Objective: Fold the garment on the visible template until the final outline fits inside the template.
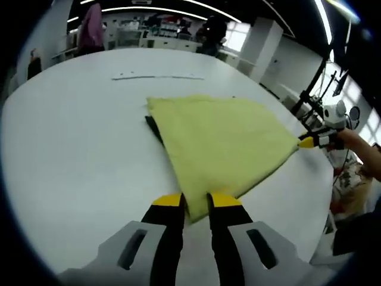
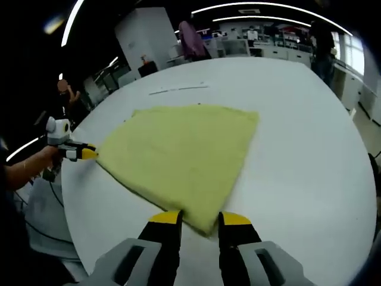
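Observation:
A yellow-green garment [image 1: 220,140] lies flat on the white table [image 1: 77,155], folded into a rough triangle. A dark strip of the template [image 1: 153,126] peeks out from under its left edge. My left gripper [image 1: 194,201] is shut on the garment's near corner, and the cloth runs down between its yellow tips. In the left gripper view, the right gripper [image 1: 309,142] comes in from the right and pinches another corner, which is pulled to a point. In the right gripper view, the right gripper [image 2: 199,219] grips the near corner of the garment [image 2: 178,152], and the left gripper [image 2: 86,153] holds the far left corner.
A thin line of tape marks [image 1: 158,77] lies on the table beyond the garment, and appears again as tape marks [image 2: 178,89]. People stand at benches past the far edge. The table's rounded edge [image 2: 71,202] is close to both held corners. A person's arm [image 1: 363,149] reaches in.

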Demonstrator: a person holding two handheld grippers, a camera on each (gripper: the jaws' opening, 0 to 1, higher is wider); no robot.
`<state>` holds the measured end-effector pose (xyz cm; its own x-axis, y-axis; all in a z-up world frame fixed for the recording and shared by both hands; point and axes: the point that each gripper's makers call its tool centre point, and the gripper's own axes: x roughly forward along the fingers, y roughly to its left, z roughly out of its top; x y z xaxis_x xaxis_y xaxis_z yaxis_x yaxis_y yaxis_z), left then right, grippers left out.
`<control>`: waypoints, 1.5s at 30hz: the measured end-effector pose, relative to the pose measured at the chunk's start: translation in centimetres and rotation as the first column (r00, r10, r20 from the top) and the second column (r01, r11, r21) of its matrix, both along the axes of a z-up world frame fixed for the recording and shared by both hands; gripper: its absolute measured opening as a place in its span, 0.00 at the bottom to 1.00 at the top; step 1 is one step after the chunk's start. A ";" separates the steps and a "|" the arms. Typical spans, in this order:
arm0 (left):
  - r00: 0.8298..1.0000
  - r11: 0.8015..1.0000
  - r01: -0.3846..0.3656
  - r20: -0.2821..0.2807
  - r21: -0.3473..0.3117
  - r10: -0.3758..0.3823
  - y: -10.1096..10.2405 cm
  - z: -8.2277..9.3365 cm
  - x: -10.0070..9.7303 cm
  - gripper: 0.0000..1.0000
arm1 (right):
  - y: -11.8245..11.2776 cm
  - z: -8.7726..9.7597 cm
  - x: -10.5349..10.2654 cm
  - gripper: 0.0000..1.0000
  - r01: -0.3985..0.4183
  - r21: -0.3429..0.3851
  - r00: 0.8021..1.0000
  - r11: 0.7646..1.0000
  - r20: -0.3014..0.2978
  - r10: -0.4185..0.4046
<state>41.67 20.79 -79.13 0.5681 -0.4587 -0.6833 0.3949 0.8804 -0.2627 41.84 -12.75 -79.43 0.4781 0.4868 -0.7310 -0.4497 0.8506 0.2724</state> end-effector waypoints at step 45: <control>1.000 1.000 -0.001 -0.018 0.001 0.001 0.7 0.0 -5.8 0.00 | 0.0 0.3 -6.7 0.00 -0.110 0.022 0.994 0.994 -0.011 0.110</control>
<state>35.88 21.50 -79.09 0.5562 -0.4577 -0.6936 0.3897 0.8808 -0.2688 35.18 -12.77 -79.15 0.4121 0.5512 -0.7255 -0.5365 0.7904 0.2957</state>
